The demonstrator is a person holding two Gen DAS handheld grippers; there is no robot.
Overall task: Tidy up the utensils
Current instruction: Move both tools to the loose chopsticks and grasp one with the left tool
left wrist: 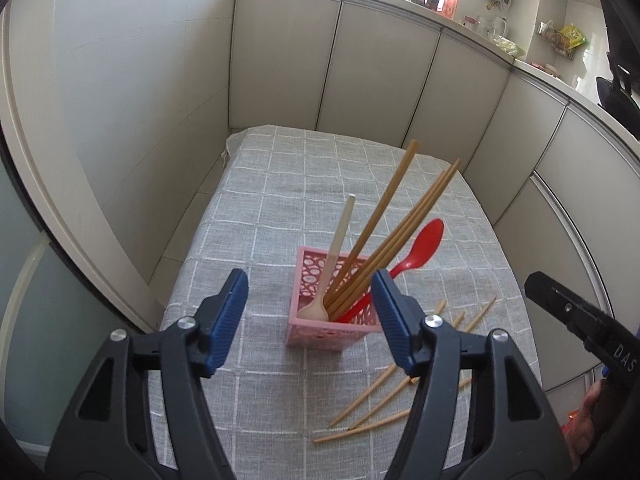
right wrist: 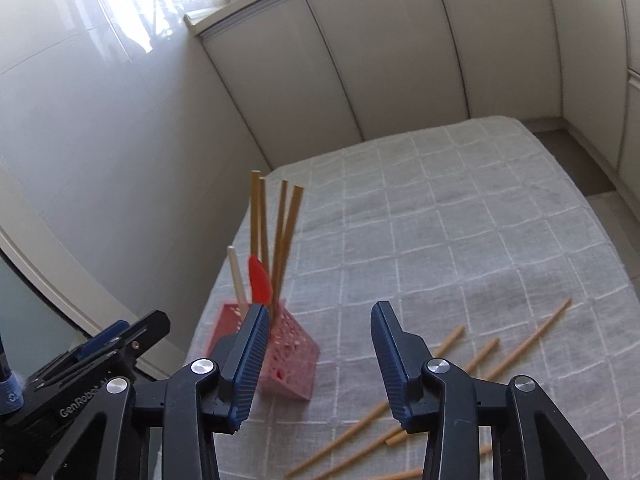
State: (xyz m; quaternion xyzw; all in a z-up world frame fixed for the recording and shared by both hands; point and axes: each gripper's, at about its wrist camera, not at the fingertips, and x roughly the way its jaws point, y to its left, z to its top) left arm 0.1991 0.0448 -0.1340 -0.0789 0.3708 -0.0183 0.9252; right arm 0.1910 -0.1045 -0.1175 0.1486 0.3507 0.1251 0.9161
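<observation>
Grey checked tablecloth (left wrist: 280, 200) – pink lattice holder (left wrist: 320, 320) bristling with chopsticks (left wrist: 384, 232); both tongs (left wrist: 308, 320) (right wrist: 316, 364) spread, empty.

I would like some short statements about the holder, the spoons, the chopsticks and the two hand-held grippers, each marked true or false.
1. The pink holder stands on the grey checked cloth. True.
2. The red spoon lies flat on the cloth, apart from the holder. False: it stands in the holder, bowl end up.
3. Several chopsticks on the cloth are outside the holder. True.
4. The left hand-held gripper is shut on a chopstick. False: it is open and holds nothing.
5. The right hand-held gripper is open and empty. True.
6. The cream spoon stands with its bowl end up. False: its bowl is down inside the holder, handle up.
</observation>
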